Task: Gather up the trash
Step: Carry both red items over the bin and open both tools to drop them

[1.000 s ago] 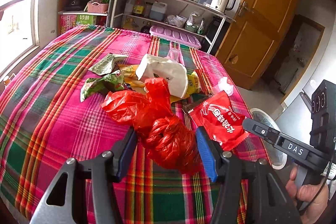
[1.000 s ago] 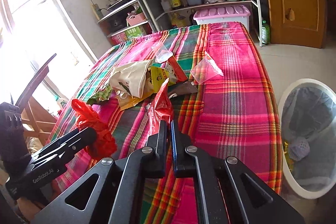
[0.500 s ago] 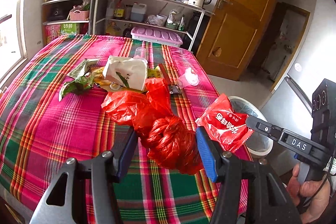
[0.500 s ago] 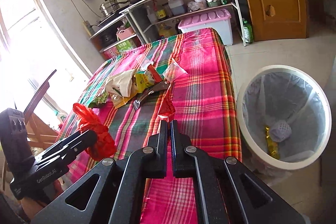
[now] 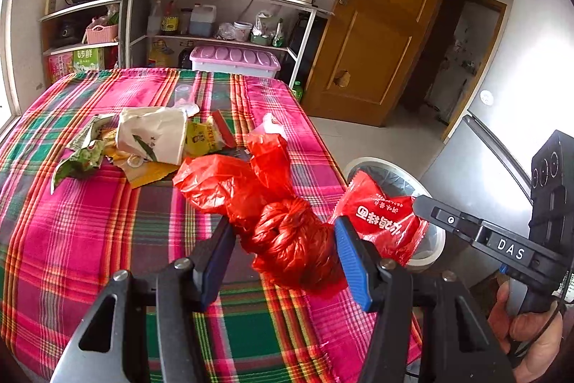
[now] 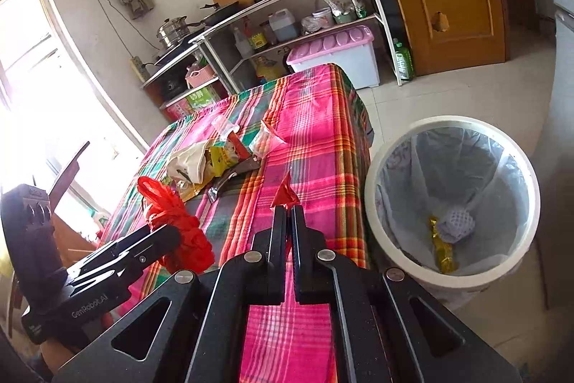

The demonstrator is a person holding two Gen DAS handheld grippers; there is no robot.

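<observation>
My left gripper is shut on a knotted red plastic bag, held above the plaid tablecloth; the same bag shows at the left of the right wrist view. My right gripper is shut on a red snack wrapper, of which only a corner sticks out past the fingertips. In the left wrist view that wrapper hangs beside the table's right edge, over the bin. A white bin with a clear liner stands on the floor right of the table, with a little trash inside.
A pile of wrappers with a white paper bag, green packets and clear plastic bags lies mid-table. Kitchen shelves, a pink-lidded box and a wooden door stand behind. A hand holds the right gripper's handle.
Both grippers have carried their red bag and red wrapper away from the pile toward the table's right edge. The bin has come fully into the right wrist view.
</observation>
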